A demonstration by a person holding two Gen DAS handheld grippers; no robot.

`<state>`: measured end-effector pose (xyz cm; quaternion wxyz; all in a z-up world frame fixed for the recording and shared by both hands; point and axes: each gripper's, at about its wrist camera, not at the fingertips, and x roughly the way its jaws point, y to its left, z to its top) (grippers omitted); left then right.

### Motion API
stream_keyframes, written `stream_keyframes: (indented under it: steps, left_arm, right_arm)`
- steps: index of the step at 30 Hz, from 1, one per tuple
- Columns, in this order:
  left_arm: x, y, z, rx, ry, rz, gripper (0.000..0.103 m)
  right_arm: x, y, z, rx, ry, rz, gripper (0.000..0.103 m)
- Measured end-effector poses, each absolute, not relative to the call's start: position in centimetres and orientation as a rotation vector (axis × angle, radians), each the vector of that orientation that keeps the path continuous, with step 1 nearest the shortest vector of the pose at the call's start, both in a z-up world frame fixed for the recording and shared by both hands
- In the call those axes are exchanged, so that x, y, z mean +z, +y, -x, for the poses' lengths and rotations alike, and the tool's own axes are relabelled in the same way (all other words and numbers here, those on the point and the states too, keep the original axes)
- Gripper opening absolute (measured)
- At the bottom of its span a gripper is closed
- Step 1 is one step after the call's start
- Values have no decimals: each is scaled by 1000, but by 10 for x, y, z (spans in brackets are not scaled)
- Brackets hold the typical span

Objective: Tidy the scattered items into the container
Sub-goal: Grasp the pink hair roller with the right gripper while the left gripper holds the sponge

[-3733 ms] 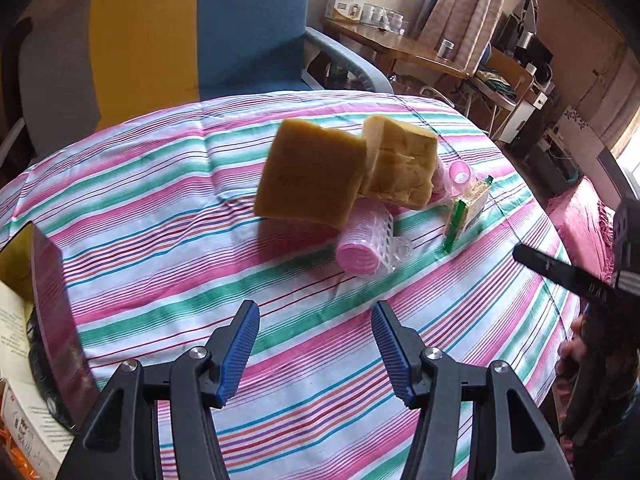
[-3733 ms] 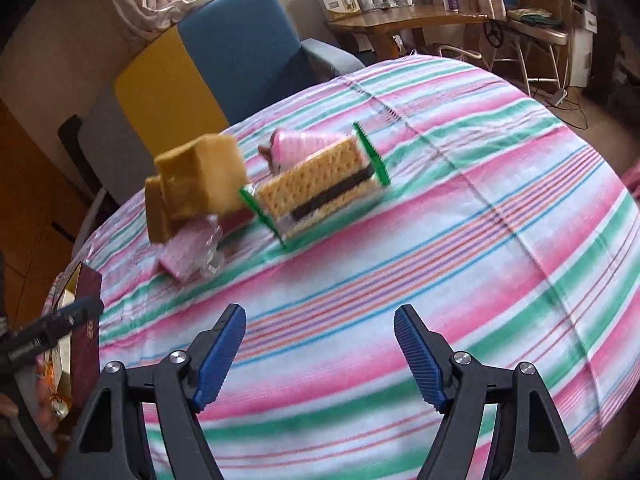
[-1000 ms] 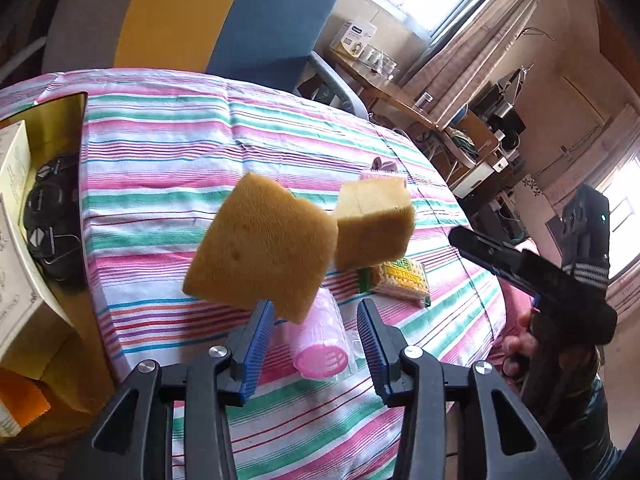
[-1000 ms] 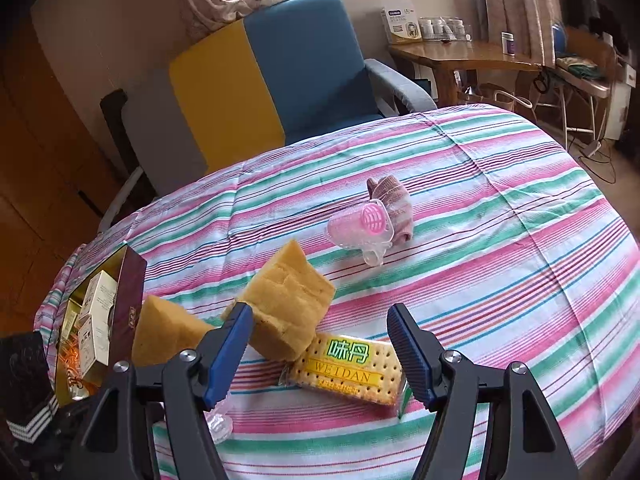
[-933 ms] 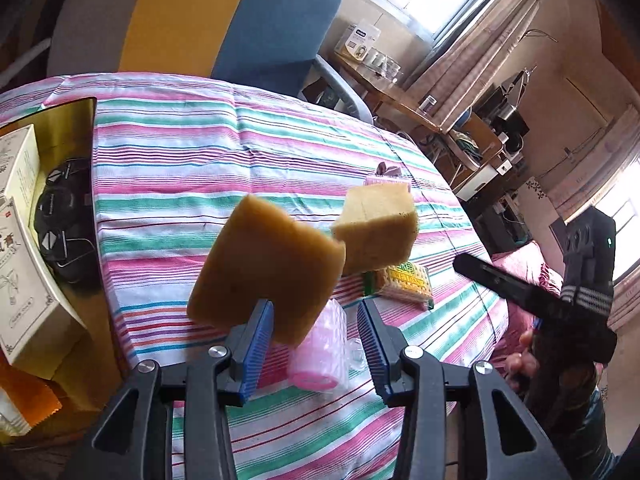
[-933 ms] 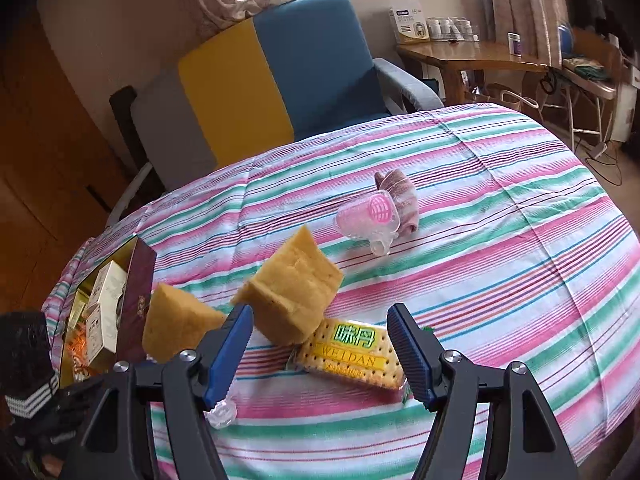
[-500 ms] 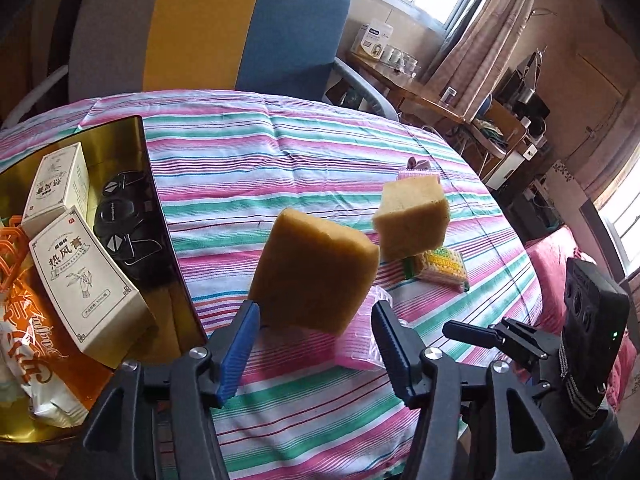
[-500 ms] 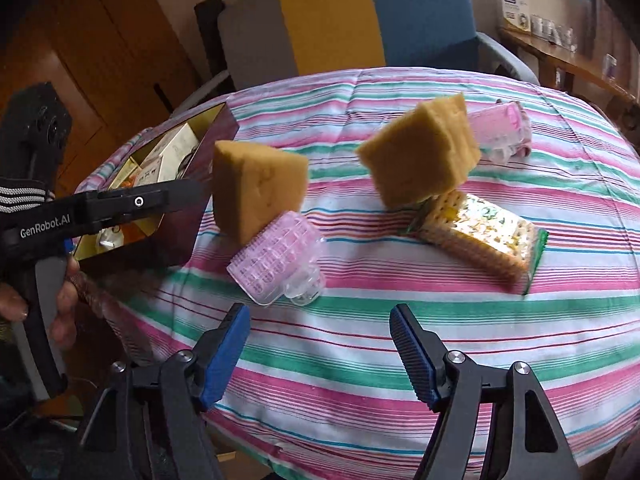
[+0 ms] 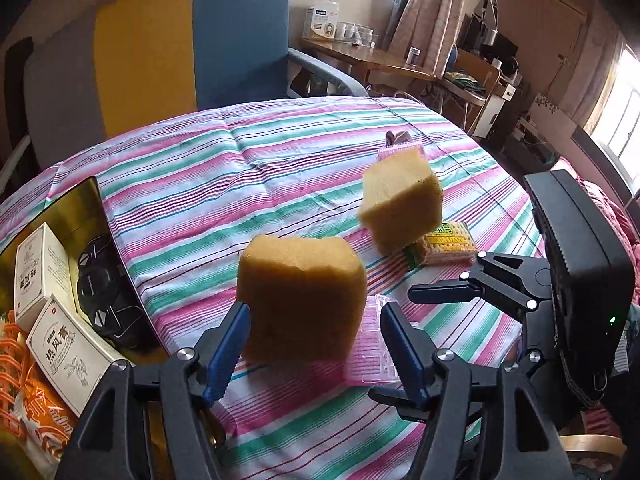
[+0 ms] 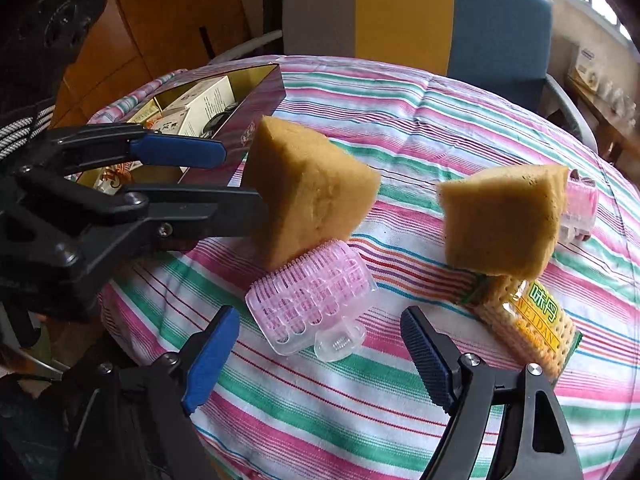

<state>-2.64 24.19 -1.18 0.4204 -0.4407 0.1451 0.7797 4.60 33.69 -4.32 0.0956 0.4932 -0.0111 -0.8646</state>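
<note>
Covering the round bench [image 9: 280,152], a striped cloth carries the box [image 9: 92,216] at its left edge, holding cartons and a black gadget, then two sponges, a cracker pack [image 9: 450,242] and a pink roller [image 10: 316,294]. The left claw [image 9: 316,340] stands apart around the near sponge [image 9: 302,296], not clearly pinching it. The right claw [image 10: 320,352] gapes empty just short of the roller, the far sponge [image 10: 500,216] leaning on the crackers.

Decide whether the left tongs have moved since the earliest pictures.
Yes. The left tongs have advanced across the striped tablecloth, open, right up to the nearer sponge.
</note>
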Motion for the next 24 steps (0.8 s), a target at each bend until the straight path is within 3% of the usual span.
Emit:
stream_keyframes:
  steps: [7, 9, 18, 24]
  left_arm:
    - [-23, 254, 38, 1941, 395, 1124, 69]
    - [-24, 257, 42, 1939, 387, 1129, 69]
    - [-26, 271, 48, 1951, 428, 1148, 69]
    - [-25, 264, 48, 1958, 387, 1148, 58]
  right_arm:
    - [-56, 338, -30, -2512, -35, -1483, 83]
    - [-60, 338, -28, -2498, -42, -1486, 73]
    - [-61, 344, -31, -2549, -121, -1437, 71]
    - [-61, 342, -33, -2589, -140, -1417, 70]
